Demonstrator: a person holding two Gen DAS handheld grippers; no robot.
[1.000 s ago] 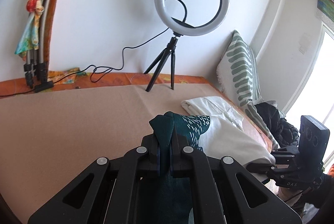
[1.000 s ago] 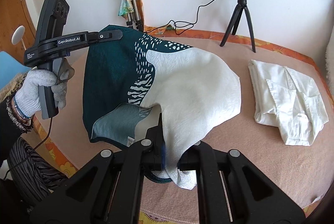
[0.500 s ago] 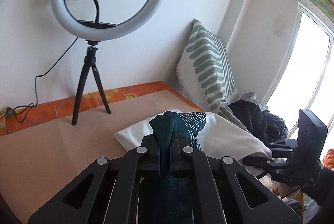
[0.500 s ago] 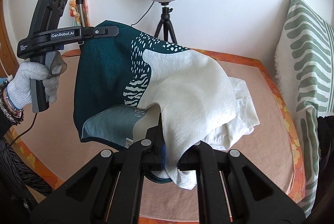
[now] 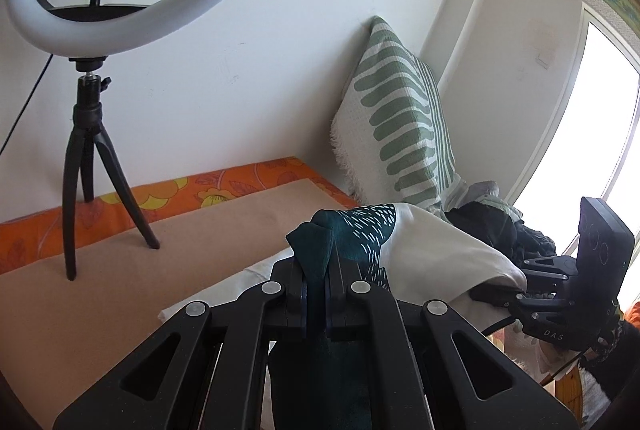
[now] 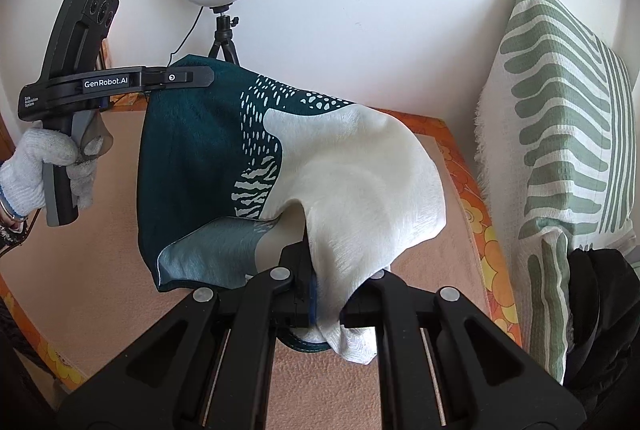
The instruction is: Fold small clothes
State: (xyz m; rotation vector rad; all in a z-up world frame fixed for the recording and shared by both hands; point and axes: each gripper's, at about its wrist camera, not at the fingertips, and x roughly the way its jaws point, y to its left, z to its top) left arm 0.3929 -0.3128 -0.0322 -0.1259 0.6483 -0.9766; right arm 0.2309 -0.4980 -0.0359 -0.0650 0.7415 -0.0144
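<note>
A teal and cream patterned cloth (image 6: 312,165) hangs in the air between both grippers, above the tan bed cover (image 6: 100,230). My left gripper (image 5: 316,270) is shut on its teal corner (image 5: 316,246); it also shows in the right wrist view (image 6: 200,77), held by a gloved hand. My right gripper (image 6: 320,294) is shut on the cream edge; it also shows in the left wrist view (image 5: 492,292). A folded white shirt (image 5: 240,282) lies on the bed under the cloth, mostly hidden.
A ring light on a black tripod (image 5: 88,149) stands at the back by the wall. A green-striped pillow (image 6: 560,133) leans at the right, with dark clothes (image 6: 600,310) below it. The bed's orange floral edge (image 6: 476,222) runs along the right.
Both grippers have swung to the right with the cloth held between them. The ring light has come closer on the left, the pillow has come into view, and the white shirt is now under the cloth.
</note>
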